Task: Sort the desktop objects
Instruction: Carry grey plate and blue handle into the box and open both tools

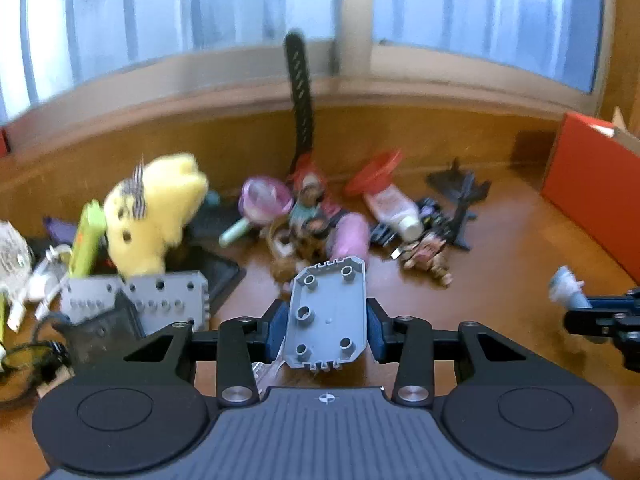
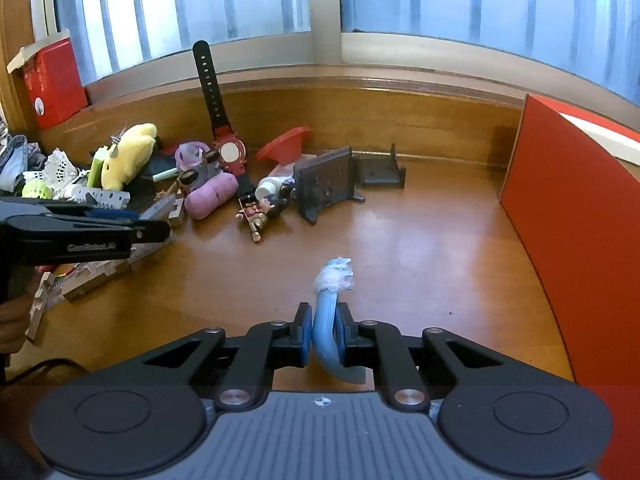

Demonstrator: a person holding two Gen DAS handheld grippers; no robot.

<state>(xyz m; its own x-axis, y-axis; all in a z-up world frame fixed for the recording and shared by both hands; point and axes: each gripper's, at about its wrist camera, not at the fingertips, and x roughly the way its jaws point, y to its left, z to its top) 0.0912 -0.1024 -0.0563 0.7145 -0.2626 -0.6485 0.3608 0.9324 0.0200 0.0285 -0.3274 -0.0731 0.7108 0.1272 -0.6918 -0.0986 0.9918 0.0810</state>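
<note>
Left wrist view: left gripper (image 1: pixel 327 326) fingers bracket a grey plate (image 1: pixel 326 316), grip unclear, with the toy pile (image 1: pixel 312 216) beyond unsorted. Right wrist view: right gripper (image 2: pixel 324 334) fingers clamp a blue tube (image 2: pixel 327 320) over bare tabletop (image 2: pixel 420 248). Early days, I'd say.

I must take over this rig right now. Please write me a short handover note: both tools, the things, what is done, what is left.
Left tool: shut on the grey studded plate, held tilted.
Right tool: shut on the blue bent tube, white wrap at its tip.
Things: the rest lies mixed in a pile by the back wall, the yellow plush among it.
Done: two items picked up.
Left: place both, then sort the pile; no sorted group shows yet.
</note>
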